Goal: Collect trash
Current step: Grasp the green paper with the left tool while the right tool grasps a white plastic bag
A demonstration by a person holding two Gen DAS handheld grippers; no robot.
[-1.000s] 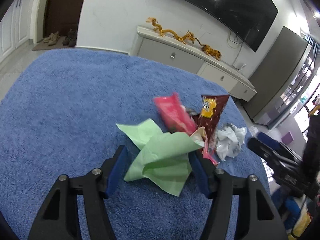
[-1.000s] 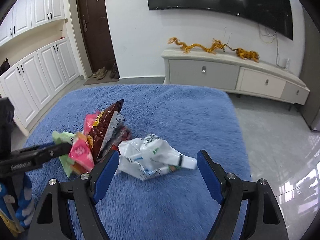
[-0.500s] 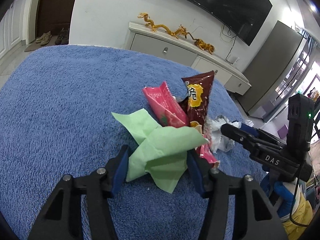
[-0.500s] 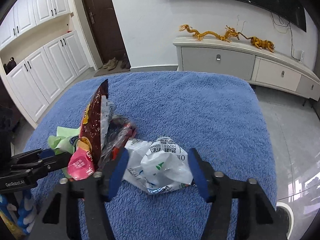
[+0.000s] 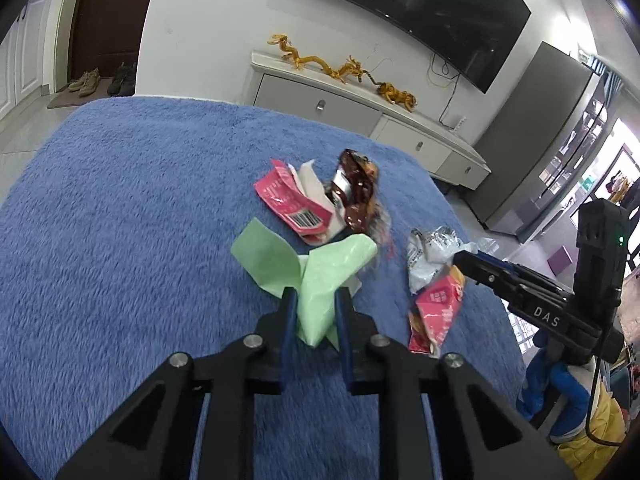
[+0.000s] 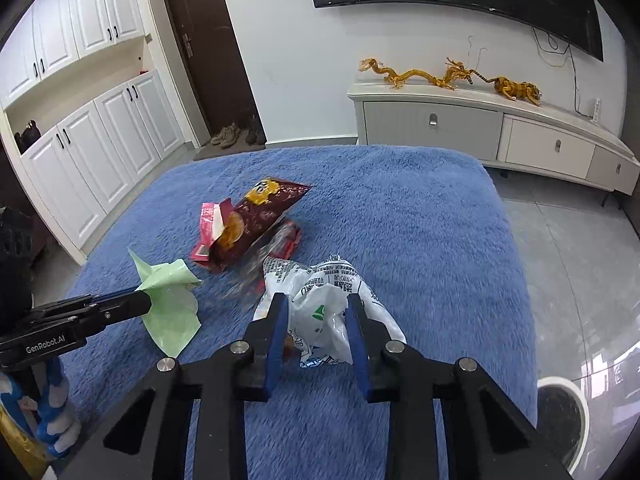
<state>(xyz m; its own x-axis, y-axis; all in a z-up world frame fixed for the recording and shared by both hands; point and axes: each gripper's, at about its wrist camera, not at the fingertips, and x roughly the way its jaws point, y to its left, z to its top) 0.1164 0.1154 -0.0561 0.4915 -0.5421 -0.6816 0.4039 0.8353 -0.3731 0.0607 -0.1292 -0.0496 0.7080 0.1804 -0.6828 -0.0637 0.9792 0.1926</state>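
Note:
My left gripper [image 5: 314,300] is shut on a crumpled green paper [image 5: 320,268], lifted off the blue rug [image 5: 120,220]; it also shows in the right wrist view [image 6: 170,300]. My right gripper [image 6: 316,308] is shut on a white plastic bag [image 6: 324,304], with a small pink packet [image 5: 436,312] hanging beside it. A brown snack bag [image 6: 260,216] and a pink wrapper [image 5: 292,204] lie together on the rug beyond both grippers.
A white TV cabinet [image 6: 480,128] with golden dragon figures stands beyond the rug under a wall TV. White cupboards [image 6: 80,152] and a dark door are at the left. A round white bin [image 6: 560,412] stands on the tiled floor at the right.
Both grippers have closed, the left on the green paper and the right on the white bag, and pulled them up and apart. The brown bag and pink wrapper have dropped flat onto the rug.

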